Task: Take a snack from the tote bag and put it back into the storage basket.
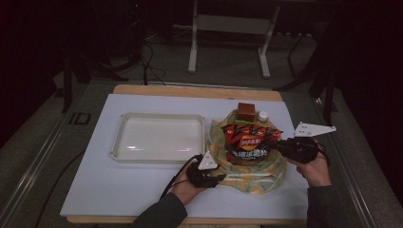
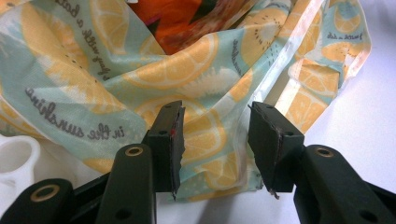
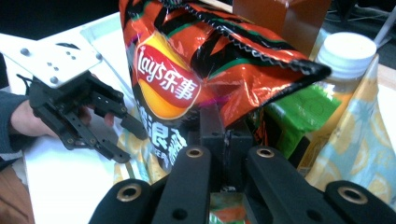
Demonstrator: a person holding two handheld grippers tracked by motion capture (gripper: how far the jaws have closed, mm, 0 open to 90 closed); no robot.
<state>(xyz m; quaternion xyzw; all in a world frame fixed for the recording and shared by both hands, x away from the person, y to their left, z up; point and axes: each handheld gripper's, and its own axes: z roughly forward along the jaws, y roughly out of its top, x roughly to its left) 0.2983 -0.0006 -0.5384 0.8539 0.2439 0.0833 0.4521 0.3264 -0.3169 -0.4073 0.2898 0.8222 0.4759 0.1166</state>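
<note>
I am working at a big counter (image 1: 142, 190) with a white top. On its left side a white tray (image 1: 159, 137) is sitting flat. To the right of the tray, a cloth bag (image 1: 256, 173) with lemon slices printed on it is slumping open on the counter — a brown box (image 1: 246, 111) and a bottle with a white cap (image 1: 263, 115) are standing at its back edge.

A red chip bag (image 1: 249, 140) is standing up in the cloth bag, its crinkly top above the cloth. My right claw (image 3: 224, 135) is squeezing shut on the chip bag, pinching its shiny side just under the yellow and red logo. A green packet (image 3: 299, 116) is tucked beside the bottle, behind the chip bag.

My left claw (image 2: 215, 144) is sitting wide open at the front edge of the cloth bag — the cloth is lying between the two black pads, but they are not pinching it.
</note>
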